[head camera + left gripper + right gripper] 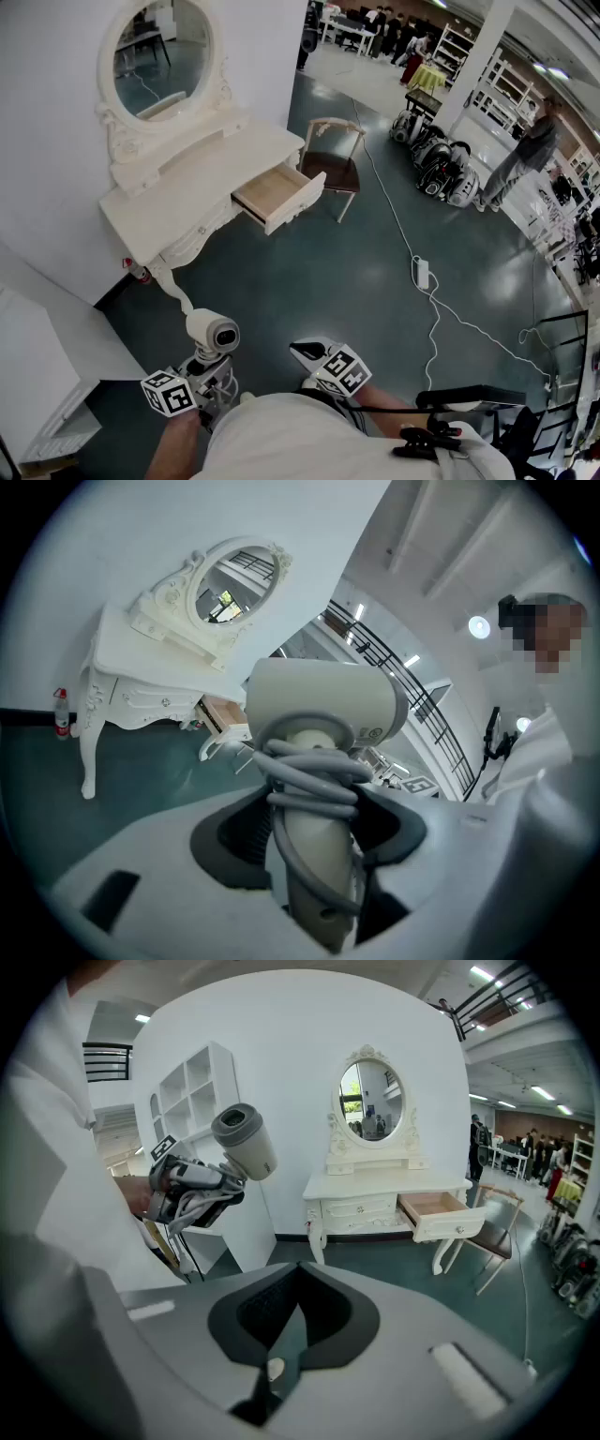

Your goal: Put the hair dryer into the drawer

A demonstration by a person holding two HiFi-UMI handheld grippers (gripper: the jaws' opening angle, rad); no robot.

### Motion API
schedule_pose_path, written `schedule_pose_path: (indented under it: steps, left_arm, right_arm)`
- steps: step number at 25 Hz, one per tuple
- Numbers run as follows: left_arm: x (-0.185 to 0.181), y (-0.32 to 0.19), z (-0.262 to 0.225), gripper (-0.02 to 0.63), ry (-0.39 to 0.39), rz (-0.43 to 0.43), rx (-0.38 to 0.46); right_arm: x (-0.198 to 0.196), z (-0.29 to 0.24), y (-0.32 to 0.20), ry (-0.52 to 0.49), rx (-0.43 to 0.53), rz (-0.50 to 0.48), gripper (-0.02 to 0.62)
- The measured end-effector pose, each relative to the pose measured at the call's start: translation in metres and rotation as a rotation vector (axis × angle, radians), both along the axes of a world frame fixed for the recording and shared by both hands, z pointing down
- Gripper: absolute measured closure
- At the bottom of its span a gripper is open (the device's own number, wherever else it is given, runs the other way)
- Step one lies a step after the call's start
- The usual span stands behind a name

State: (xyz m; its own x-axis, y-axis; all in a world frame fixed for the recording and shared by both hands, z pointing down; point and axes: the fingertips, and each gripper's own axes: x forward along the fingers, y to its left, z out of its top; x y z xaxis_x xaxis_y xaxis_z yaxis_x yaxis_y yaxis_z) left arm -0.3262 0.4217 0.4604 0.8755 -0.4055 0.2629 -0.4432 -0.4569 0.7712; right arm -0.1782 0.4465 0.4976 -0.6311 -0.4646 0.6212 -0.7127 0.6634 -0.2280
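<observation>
A white hair dryer [214, 333] with its grey cord wound round the handle stands upright in my left gripper [208, 361], low in the head view. In the left gripper view the jaws are shut on the hair dryer [323, 700] at its handle, nozzle pointing right. My right gripper [305, 353] hangs beside it with nothing between its fingers, and its jaws look shut. The open wooden drawer [277, 195] juts from the white dressing table [187, 183], well ahead of both grippers. The right gripper view shows the drawer [436, 1211] empty and the hair dryer [244, 1140] held at left.
A chair [333, 169] stands right of the drawer. An oval mirror [164, 56] tops the table. A power strip [422, 272] with a white cable lies on the green floor. A white cabinet [37, 375] stands at left. A person [525, 155] walks far right.
</observation>
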Motion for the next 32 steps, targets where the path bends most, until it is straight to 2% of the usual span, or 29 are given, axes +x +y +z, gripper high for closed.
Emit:
schedule_pose_path:
  steps: [6, 15, 21, 24, 32]
  left_arm:
    - [-0.017, -0.056, 0.016, 0.367, -0.041, 0.064, 0.087]
    - [-0.047, -0.045, 0.038, 0.367, -0.039, 0.102, 0.024]
    - [-0.043, -0.047, 0.051, 0.367, -0.044, 0.123, 0.003]
    - [-0.035, -0.051, 0.055, 0.367, -0.057, 0.132, 0.006]
    - [0.001, -0.098, 0.064, 0.367, -0.101, 0.138, 0.010]
  right_arm:
    - [-0.020, 0.006, -0.051, 0.038, 0.032, 0.042, 0.597]
    - [-0.052, 0.018, -0.031, 0.048, -0.037, 0.110, 0.595]
    - [-0.038, 0.022, -0.026, 0.069, -0.046, 0.169, 0.592]
    - [-0.029, 0.024, -0.032, 0.077, -0.046, 0.180, 0.534]
    - [0.001, 0.035, -0.087, 0.032, -0.035, 0.172, 0.526]
